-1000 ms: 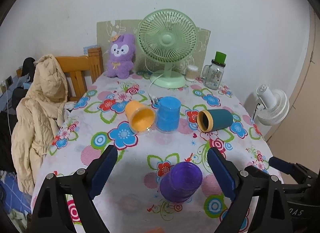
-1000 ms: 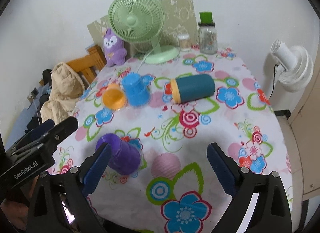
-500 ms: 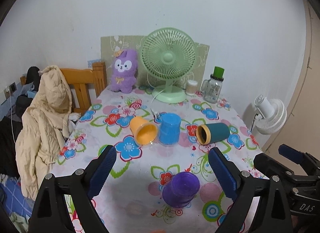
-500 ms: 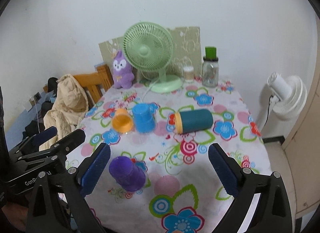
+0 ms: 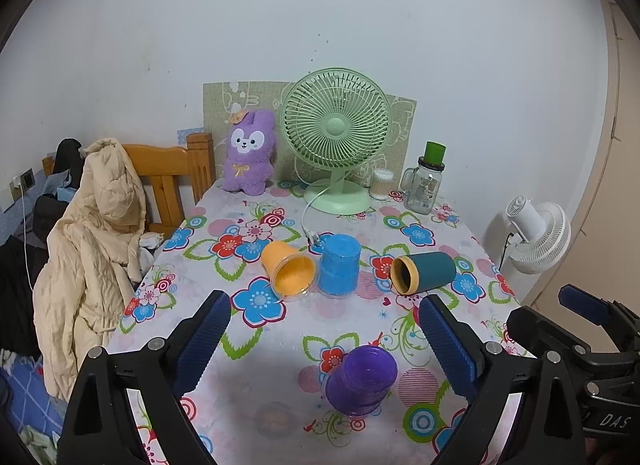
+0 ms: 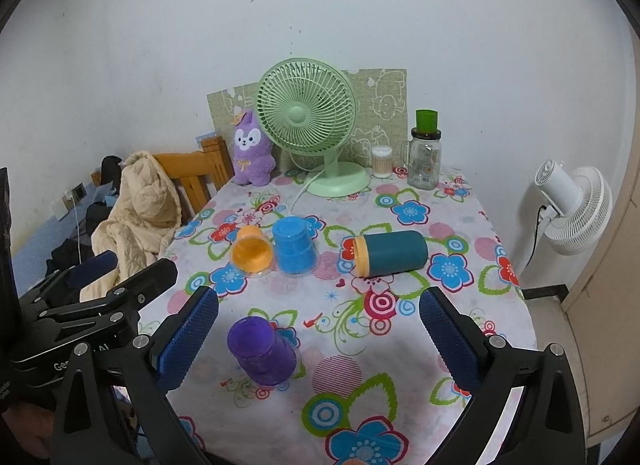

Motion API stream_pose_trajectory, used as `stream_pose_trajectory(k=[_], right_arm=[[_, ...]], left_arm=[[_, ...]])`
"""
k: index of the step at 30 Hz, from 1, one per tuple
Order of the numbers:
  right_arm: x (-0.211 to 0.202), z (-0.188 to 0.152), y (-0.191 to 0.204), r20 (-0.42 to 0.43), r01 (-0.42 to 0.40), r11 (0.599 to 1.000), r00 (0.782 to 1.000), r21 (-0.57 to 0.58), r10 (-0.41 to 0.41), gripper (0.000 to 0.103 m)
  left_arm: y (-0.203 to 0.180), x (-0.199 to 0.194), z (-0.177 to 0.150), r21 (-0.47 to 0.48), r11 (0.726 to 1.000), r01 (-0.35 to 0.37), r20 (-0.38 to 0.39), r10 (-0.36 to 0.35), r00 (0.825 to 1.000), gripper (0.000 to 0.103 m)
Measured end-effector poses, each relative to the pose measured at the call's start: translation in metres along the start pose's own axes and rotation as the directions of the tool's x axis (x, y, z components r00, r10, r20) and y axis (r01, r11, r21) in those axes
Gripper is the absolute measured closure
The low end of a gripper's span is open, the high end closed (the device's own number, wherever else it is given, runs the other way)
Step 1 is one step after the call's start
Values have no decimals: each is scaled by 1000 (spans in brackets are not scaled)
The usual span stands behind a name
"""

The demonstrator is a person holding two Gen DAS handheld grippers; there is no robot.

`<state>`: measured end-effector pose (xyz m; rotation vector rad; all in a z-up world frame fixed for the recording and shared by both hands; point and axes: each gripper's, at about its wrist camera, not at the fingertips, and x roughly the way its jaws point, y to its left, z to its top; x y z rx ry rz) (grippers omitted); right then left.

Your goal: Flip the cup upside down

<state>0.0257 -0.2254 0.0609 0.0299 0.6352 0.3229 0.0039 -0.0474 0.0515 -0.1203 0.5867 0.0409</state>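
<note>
A purple cup (image 5: pixel 360 381) stands upside down on the floral tablecloth near the front edge; it also shows in the right wrist view (image 6: pixel 262 349). A blue cup (image 5: pixel 339 265) stands upside down mid-table. An orange cup (image 5: pixel 289 274) lies on its side beside it, mouth toward me. A teal cup with an orange rim (image 5: pixel 424 272) lies on its side to the right. My left gripper (image 5: pixel 326 341) is open and empty, held above the front of the table. My right gripper (image 6: pixel 320 337) is open and empty too.
A green desk fan (image 5: pixel 336 137), a purple plush toy (image 5: pixel 249 157), a small jar (image 5: pixel 382 184) and a glass jar with a green lid (image 5: pixel 426 181) stand at the table's back. A wooden chair with a beige jacket (image 5: pixel 92 249) stands left. A white fan (image 5: pixel 536 229) stands right.
Both grippers have pulled back and risen from the table, so the cups look smaller and farther. Both stayed open. The cups have not moved.
</note>
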Motion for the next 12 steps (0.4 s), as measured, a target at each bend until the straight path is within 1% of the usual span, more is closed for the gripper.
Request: stream_pose_trajectory(k=[12], right_arm=[[-2, -1, 1, 4, 0, 1000, 1000, -3, 0, 1]], left_arm=[[0, -1, -2, -4, 1000, 5, 1, -5, 1000, 6]])
